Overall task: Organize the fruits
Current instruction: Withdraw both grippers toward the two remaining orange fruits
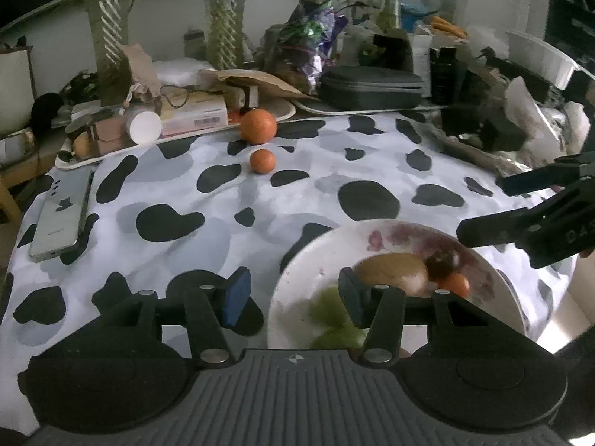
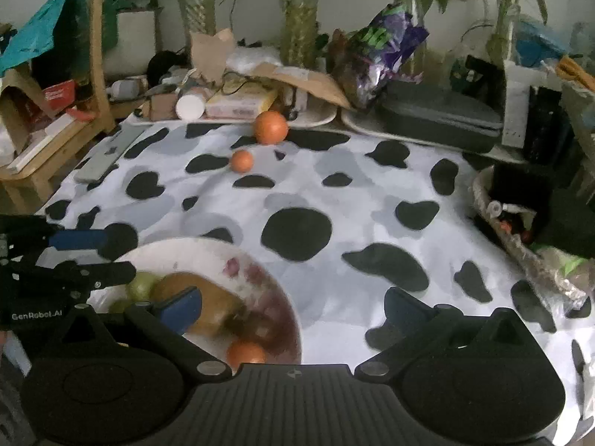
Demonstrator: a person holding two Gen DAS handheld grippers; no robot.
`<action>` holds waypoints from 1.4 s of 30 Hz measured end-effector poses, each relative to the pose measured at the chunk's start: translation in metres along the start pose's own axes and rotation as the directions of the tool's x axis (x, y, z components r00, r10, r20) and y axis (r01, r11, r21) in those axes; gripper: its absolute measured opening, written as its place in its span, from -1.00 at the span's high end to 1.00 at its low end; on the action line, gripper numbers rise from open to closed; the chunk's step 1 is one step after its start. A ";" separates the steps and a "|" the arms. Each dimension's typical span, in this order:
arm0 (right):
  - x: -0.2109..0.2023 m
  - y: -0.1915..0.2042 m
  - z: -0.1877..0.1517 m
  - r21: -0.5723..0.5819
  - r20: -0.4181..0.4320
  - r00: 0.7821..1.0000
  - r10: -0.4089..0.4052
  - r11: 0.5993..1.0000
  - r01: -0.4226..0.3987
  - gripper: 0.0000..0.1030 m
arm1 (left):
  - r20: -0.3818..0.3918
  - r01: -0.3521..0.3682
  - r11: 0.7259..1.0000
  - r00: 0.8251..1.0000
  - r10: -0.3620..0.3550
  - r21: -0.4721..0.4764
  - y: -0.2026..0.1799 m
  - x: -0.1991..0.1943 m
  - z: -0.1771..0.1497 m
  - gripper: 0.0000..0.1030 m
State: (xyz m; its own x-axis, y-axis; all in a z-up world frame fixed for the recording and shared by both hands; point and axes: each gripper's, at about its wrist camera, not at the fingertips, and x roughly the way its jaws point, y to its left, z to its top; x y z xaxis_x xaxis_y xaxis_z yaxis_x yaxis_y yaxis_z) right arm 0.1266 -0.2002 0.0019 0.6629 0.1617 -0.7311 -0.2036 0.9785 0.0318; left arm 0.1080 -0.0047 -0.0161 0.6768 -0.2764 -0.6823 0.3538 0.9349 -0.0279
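I am viewing a table covered by a cow-print cloth (image 1: 305,193), white with black and grey patches. Clutter is lining its far edge: a black zip case (image 1: 372,87), a purple foil bag (image 2: 383,48), boxes and potted plant stems. A phone (image 1: 61,219) is lying face down on the cloth at the left.

I am holding the left gripper (image 1: 293,297) with its jaws wide apart, gripping nothing; its right finger is sitting over the rim of the white plate (image 1: 297,297). I am holding the right gripper (image 2: 293,308) equally wide and empty, its left pad over the plate's contents.

The plate is carrying a brown kiwi (image 1: 394,271), a dark fruit (image 1: 442,260), a small orange fruit (image 1: 455,284) and green fruit (image 2: 141,286), all blurred. A large orange (image 1: 258,126) and a small orange (image 1: 262,161) are sitting on the cloth, well apart from both grippers, the small one just in front of the large one.
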 end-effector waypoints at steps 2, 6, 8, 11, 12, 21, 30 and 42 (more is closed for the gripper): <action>0.002 -0.002 0.003 0.010 0.008 1.000 -0.013 1.000 0.013 -1.00 | 0.003 -0.012 1.000 1.000 0.012 -0.004 0.002 0.004 0.002 0.02; 0.009 -0.009 0.009 0.038 0.010 1.000 -0.029 0.999 0.029 -1.00 | 0.003 -0.047 0.999 0.999 0.047 -0.005 0.007 0.013 0.007 0.01; 0.012 -0.011 0.011 0.043 0.009 0.999 -0.034 0.999 0.033 -1.00 | 0.002 -0.063 0.998 0.998 0.063 -0.004 0.009 0.018 0.010 -0.02; 0.018 -0.012 0.014 0.040 0.007 0.999 -0.043 0.998 0.042 -1.00 | 0.024 -0.095 0.996 0.995 0.095 0.000 0.010 0.022 0.014 -0.44; 0.020 -0.012 0.016 0.038 0.006 0.999 -0.043 0.998 0.043 -1.00 | 0.037 -0.106 0.994 0.994 0.106 0.007 0.010 0.023 0.015 -0.44; 0.037 -0.015 0.027 0.018 -0.003 0.998 -0.055 0.998 0.055 -1.00 | 0.021 -0.134 0.991 0.991 0.134 0.011 0.018 0.046 0.029 -0.45; 0.058 -0.016 0.039 -0.009 -0.022 0.998 -0.056 0.998 0.056 -1.00 | -0.018 -0.145 0.989 0.989 0.145 -0.006 0.033 0.070 0.039 -0.58; 0.092 -0.021 0.056 0.001 -0.047 0.998 -0.052 0.999 0.053 -1.00 | -0.010 -0.099 0.995 0.995 0.099 -0.014 0.043 0.091 0.054 -0.58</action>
State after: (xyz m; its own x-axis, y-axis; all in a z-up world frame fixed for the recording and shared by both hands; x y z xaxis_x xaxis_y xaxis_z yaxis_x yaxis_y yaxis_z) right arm 0.2322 -0.1990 -0.0282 0.6384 0.1040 -0.7627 -0.1681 0.9858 -0.0063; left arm 0.2197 -0.0016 -0.0399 0.7023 -0.1803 -0.6887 0.2759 0.9607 0.0299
